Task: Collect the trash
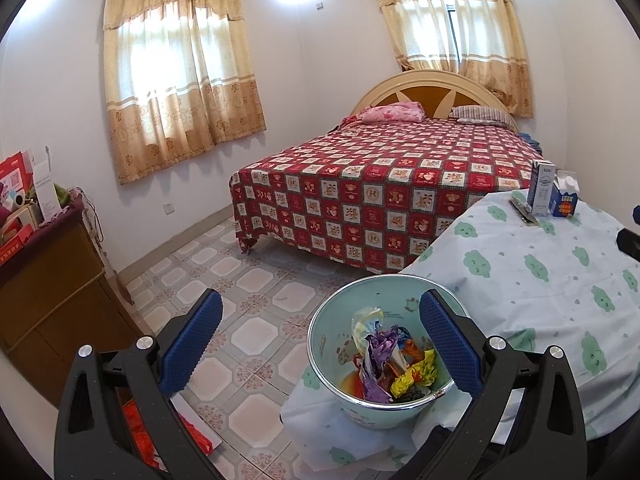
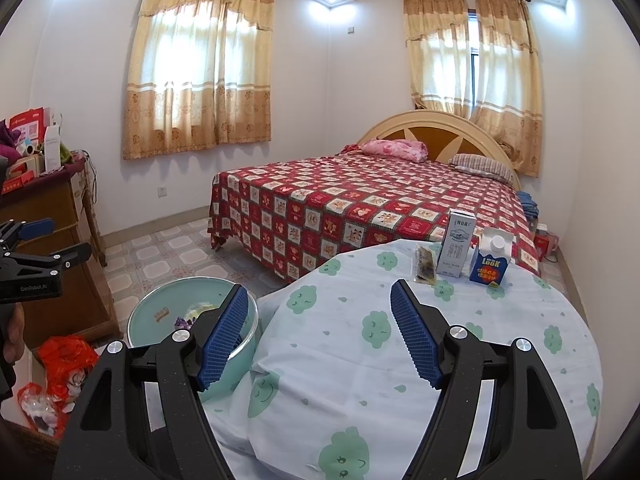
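A pale green bin (image 1: 320, 344) holding several crumpled wrappers (image 1: 386, 364) stands on the floor beside a round table with a cloud-print cloth (image 1: 532, 280). My left gripper (image 1: 320, 308) is open and empty above the bin. The bin also shows in the right wrist view (image 2: 160, 312). My right gripper (image 2: 318, 300) is open and empty above the table's near side. At the table's far edge stand a tall white carton (image 2: 456, 244) and a blue carton (image 2: 490, 264), with a dark flat wrapper (image 2: 424, 266) lying beside them.
A bed with a red checked cover (image 2: 360, 208) lies beyond the table. A wooden cabinet (image 1: 52, 292) loaded with boxes stands at the left. Red plastic bags (image 2: 64, 364) lie on the tiled floor by the cabinet.
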The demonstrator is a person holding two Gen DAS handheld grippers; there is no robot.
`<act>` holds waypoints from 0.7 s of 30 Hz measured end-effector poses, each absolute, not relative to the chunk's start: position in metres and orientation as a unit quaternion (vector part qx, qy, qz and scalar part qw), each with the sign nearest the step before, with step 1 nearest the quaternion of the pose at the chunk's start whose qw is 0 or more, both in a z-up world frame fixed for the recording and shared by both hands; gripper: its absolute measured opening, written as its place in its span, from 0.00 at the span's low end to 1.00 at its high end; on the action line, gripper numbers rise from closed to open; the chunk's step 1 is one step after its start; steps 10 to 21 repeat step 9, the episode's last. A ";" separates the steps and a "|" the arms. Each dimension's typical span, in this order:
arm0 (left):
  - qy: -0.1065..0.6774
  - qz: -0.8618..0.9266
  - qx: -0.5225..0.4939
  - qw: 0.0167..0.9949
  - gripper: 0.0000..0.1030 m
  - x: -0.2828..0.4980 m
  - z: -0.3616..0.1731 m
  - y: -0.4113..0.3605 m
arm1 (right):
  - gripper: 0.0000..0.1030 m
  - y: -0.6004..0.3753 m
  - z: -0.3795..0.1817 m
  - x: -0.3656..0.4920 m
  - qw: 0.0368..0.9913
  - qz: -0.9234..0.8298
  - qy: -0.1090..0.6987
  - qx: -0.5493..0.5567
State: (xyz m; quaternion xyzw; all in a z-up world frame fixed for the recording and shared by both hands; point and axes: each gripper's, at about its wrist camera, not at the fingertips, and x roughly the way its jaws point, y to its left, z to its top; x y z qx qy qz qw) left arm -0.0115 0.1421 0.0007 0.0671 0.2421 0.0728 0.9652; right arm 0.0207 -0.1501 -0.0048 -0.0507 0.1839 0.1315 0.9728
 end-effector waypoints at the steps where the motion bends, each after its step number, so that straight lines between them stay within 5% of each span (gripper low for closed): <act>1: 0.244 0.070 0.065 0.965 0.94 -0.011 0.000 0.143 | 0.71 -0.151 -0.005 0.021 0.973 0.127 0.185 -0.053; 9: 0.257 0.062 0.059 0.963 0.94 -0.006 -0.008 0.143 | 0.78 -0.244 -0.040 0.101 0.957 0.015 0.290 -0.002; 21: 0.257 0.062 0.059 0.963 0.94 -0.006 -0.008 0.143 | 0.78 -0.244 -0.040 0.101 0.957 0.015 0.290 -0.002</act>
